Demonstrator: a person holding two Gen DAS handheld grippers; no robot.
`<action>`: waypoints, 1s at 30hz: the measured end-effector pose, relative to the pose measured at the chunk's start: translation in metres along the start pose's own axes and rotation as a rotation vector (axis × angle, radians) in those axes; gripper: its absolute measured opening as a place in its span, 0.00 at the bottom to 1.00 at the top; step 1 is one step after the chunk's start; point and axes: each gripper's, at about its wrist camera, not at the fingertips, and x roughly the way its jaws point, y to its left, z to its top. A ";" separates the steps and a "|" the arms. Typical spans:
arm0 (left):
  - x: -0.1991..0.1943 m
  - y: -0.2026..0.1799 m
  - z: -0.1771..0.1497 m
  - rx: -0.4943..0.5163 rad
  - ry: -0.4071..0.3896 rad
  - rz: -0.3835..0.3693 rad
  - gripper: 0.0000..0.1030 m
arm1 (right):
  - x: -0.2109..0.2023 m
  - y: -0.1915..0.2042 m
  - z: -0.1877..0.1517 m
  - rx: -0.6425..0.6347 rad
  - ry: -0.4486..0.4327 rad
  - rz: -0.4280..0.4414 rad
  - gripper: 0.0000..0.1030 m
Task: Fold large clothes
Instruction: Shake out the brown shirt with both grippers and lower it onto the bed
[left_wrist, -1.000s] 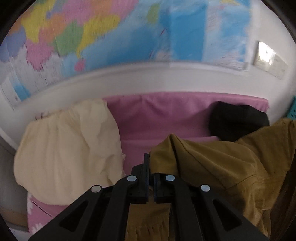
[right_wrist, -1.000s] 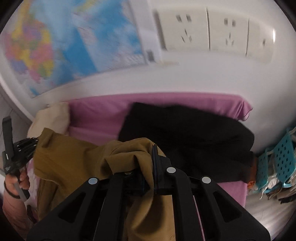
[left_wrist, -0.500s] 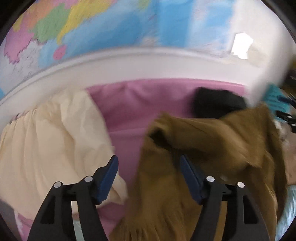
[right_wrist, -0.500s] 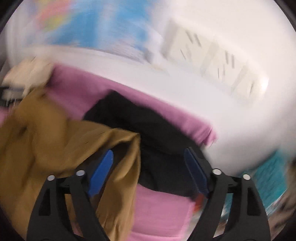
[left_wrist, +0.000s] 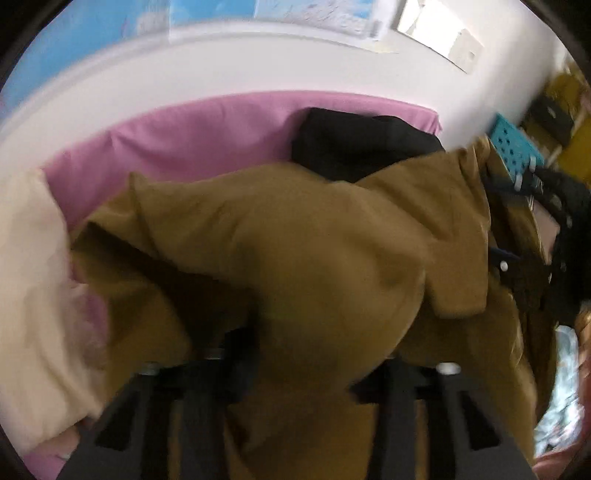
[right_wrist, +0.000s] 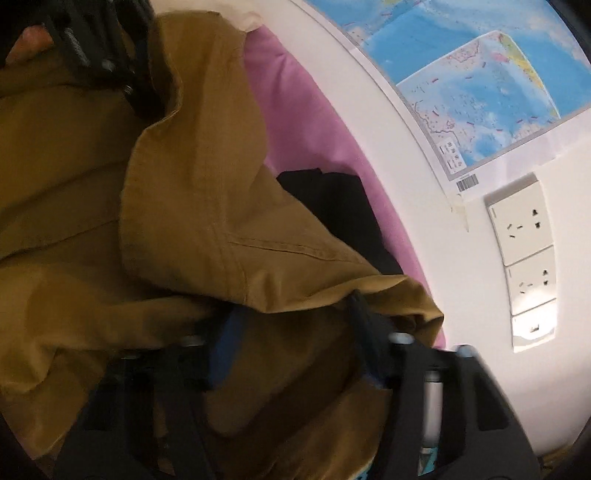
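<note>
**Brown garment bunched over both grippers**

Heaped on pink sheet (left_wrist: 207, 133), brown garment (left_wrist: 295, 236) beside cream cloth (left_wrist: 33, 280), overlapping black cloth (left_wrist: 354, 144). Left gripper (left_wrist: 314, 354): jaws just closing, buried in fabric, state unclear. Right gripper (right_wrist: 295, 332): jaws just closing, fabric between blue pads (right_wrist: 225, 343), grip unclear.

Pink-sheeted bed (left_wrist: 207, 129), mustard garment (left_wrist: 295, 229), black (left_wrist: 362, 144) & cream clothes (left_wrist: 29, 295) on it

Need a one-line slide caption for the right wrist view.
Right gripper, jaws just closing, reaches into the mustard-brown garment bunched over the pink sheet, black garment behind.
</note>
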 end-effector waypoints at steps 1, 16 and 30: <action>0.001 0.004 0.008 -0.032 -0.001 -0.024 0.18 | 0.001 -0.015 0.006 0.069 -0.017 0.037 0.10; -0.003 0.065 0.087 -0.298 -0.080 0.098 0.52 | 0.115 -0.159 0.007 0.918 0.109 0.306 0.14; -0.099 0.008 -0.058 0.089 -0.221 0.142 0.69 | -0.075 -0.063 -0.118 0.750 -0.076 0.324 0.82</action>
